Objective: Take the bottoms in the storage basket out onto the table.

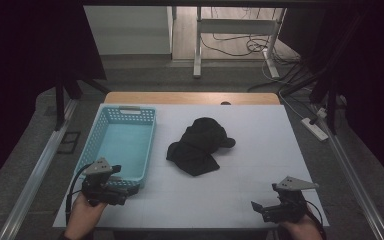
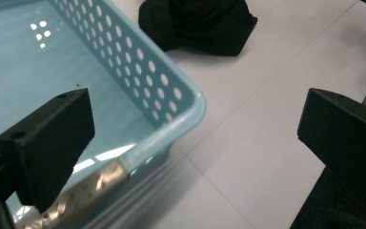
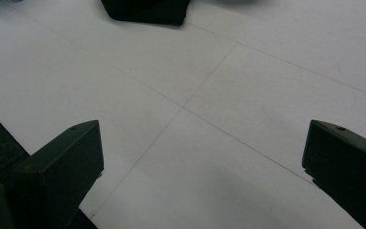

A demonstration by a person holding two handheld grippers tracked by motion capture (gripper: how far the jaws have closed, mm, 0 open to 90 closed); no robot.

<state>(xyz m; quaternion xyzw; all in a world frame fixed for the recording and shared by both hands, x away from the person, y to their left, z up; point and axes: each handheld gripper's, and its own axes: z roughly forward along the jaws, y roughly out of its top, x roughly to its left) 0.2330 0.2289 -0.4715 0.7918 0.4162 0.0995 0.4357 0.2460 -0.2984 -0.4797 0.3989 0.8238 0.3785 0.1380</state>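
While both tools rest at the near edge of the counter (image 1: pixel 260 125), the black cloth (image 1: pixel 200 145) lies crumpled at its middle, well apart from each. Left tool (image 1: pixel 122 192), jaws spread wide and empty, sits at the near corner of the blue basket (image 1: pixel 105 131); right tool (image 1: pixel 256 206), likewise open, points toward the cloth.
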